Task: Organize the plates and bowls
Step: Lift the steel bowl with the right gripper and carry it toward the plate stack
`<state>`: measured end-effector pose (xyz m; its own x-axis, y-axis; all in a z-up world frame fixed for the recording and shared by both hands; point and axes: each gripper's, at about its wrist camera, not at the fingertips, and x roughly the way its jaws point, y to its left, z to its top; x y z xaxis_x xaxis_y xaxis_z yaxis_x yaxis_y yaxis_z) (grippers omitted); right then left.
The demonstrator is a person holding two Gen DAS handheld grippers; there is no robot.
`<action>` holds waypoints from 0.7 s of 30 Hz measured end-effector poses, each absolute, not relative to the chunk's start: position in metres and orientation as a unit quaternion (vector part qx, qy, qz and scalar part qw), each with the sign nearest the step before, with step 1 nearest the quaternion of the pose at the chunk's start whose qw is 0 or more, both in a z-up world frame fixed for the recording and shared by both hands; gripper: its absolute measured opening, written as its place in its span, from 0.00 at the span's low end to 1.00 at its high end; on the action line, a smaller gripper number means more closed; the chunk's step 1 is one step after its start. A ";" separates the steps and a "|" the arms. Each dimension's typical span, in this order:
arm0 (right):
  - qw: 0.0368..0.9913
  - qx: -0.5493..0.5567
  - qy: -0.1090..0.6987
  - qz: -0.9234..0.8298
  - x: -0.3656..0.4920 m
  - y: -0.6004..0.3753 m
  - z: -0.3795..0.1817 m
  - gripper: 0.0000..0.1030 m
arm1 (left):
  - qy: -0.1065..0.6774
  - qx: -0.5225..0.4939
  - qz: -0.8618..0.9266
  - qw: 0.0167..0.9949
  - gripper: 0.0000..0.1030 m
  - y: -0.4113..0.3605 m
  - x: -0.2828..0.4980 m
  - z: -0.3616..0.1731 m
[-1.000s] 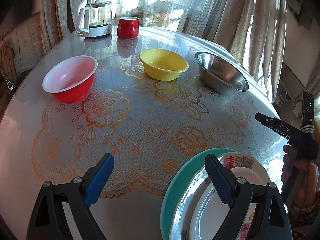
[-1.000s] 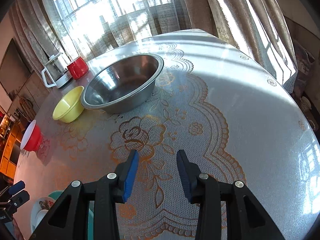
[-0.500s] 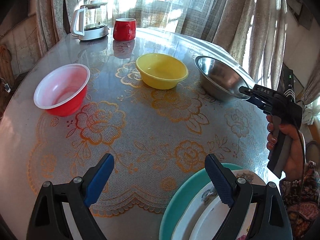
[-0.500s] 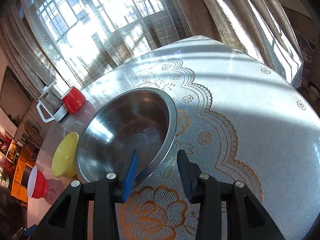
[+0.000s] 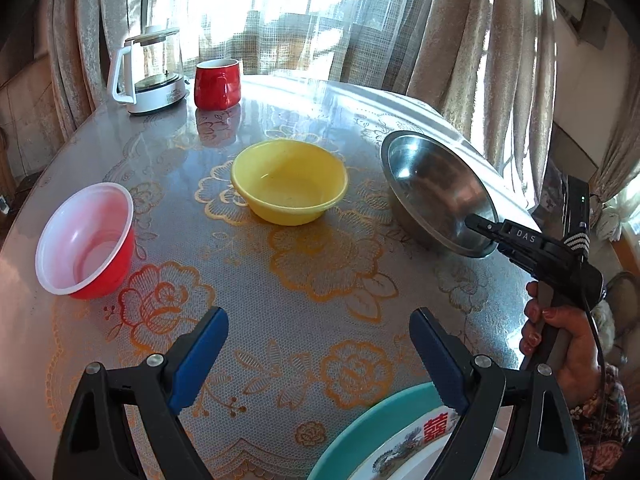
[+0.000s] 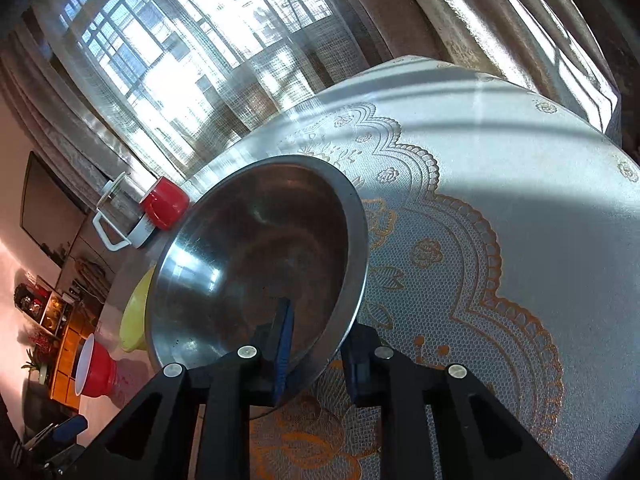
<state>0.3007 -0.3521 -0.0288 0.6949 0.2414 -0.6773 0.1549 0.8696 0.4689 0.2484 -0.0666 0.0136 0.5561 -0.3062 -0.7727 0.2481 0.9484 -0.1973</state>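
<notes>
**Left wrist view and right wrist view: a thin grip on the steel bowl rim**

Left wrist view. The left gripper (image 5: 318, 354) is spread wide and holds nothing; it hangs above the lace tablecloth (image 5: 320, 264). Under its right finger lies the stack of plates (image 5: 400, 436), a teal one with a patterned one on top, at the near edge of the table. The red bowl (image 5: 86, 240), the yellow bowl (image 5: 289, 181) and the steel bowl (image 5: 436, 192) stand apart in a row across the table. The steel bowl looks tilted, and the right gripper (image 5: 476, 224) reaches its near rim. Behind stand a kettle (image 5: 150, 70) and a red mug (image 5: 217, 84).

Right wrist view. The right gripper (image 6: 316, 344) has one finger inside the steel bowl (image 6: 256, 256) and the other outside, so the rim sits between them. If the pads already press on the metal I cannot tell, because the outer pad is hidden behind the rim.

Risks, as I judge them. The grip is only on one edge of a smooth, wide bowl, so the bowl may turn or slide out of the pads when it is lifted. If it swings, it can knock the yellow bowl (image 6: 134, 312), which is just beside it. A fall would be loud and could pull the cloth.
</notes>
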 end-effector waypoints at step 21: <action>0.890 0.272 0.365 0.028 0.265 -0.362 -0.033 0.19 | 0.463 -0.033 -0.220 0.858 0.72 -0.174 0.329 0.008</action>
<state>0.2654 -0.3619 -0.0333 0.7321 0.2476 -0.6346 0.1488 0.8509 0.5038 0.3292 -0.1743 0.0078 0.4753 -0.4074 -0.7799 0.3468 0.9013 -0.2595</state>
